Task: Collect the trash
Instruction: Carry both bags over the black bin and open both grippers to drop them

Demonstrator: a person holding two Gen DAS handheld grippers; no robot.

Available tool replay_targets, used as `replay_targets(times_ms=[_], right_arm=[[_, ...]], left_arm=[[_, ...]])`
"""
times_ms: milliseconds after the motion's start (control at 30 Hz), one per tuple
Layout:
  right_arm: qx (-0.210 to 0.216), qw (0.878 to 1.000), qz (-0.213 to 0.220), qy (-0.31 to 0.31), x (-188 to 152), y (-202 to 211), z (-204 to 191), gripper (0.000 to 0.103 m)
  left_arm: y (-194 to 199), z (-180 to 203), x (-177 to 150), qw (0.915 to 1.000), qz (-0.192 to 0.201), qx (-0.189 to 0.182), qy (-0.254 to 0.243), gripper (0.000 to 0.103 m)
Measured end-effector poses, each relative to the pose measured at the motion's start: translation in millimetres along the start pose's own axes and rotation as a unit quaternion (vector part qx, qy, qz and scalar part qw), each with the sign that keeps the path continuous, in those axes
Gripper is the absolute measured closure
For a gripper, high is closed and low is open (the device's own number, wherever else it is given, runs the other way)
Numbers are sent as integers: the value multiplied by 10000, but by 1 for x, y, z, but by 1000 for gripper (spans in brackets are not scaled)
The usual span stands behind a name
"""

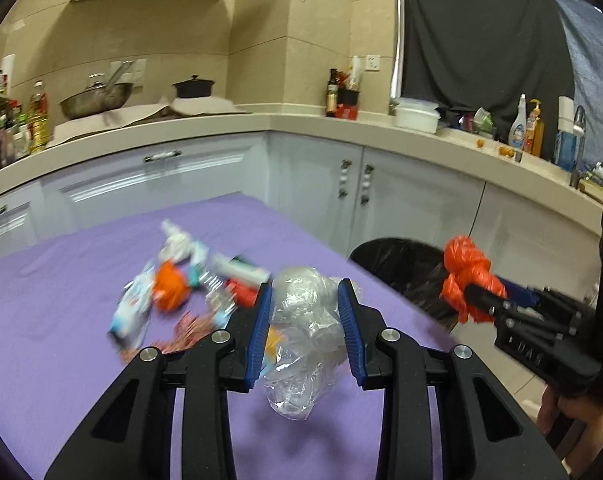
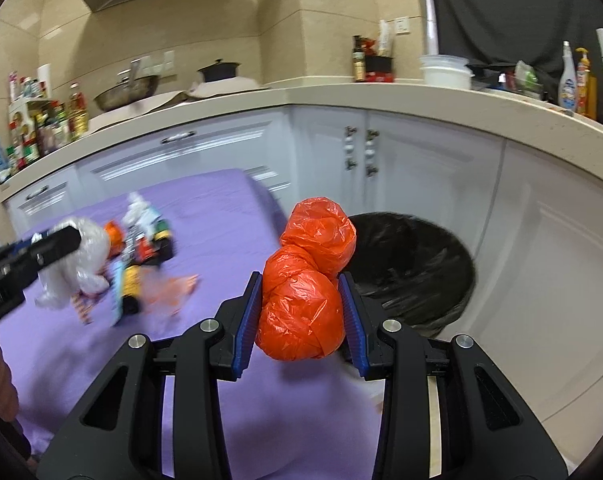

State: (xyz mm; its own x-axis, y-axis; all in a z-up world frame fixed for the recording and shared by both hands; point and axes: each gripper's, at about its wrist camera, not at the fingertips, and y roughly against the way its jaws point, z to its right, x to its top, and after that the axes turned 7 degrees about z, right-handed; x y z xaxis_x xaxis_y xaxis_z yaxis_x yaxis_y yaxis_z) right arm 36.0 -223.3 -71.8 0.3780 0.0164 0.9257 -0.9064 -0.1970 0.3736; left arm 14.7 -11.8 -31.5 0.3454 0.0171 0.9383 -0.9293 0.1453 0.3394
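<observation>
My left gripper [image 1: 304,300] is shut on a crumpled clear plastic bag [image 1: 303,336] and holds it above the purple table [image 1: 61,320]. My right gripper [image 2: 301,288] is shut on a knotted orange plastic bag [image 2: 305,292] near the table's right edge, close to a black-lined trash bin [image 2: 413,264]. The bin also shows in the left wrist view [image 1: 401,264], with the orange bag [image 1: 467,276] beside it. A blurred pile of wrappers and packets [image 1: 181,288] lies on the table; it also shows in the right wrist view [image 2: 141,256].
White kitchen cabinets [image 1: 321,184] and a beige L-shaped counter [image 1: 301,122] stand behind the table. On the counter are a pan [image 1: 95,100], a black pot [image 1: 193,86], bottles [image 1: 527,128] and a white container [image 1: 417,114]. A dark curtain [image 1: 481,40] hangs at the right.
</observation>
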Motion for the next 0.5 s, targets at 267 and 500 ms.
replay_targets(times_ms=[267,500], right_arm=[[-444,9989,79,-130,14,-27,52,66],[-590,9980,20,-246,14,-59,89,66]], left_arm=[[-58,52,28,9994,-41,-351,-48,69],[-115,96,32,9986,-307,-340,-250,69]])
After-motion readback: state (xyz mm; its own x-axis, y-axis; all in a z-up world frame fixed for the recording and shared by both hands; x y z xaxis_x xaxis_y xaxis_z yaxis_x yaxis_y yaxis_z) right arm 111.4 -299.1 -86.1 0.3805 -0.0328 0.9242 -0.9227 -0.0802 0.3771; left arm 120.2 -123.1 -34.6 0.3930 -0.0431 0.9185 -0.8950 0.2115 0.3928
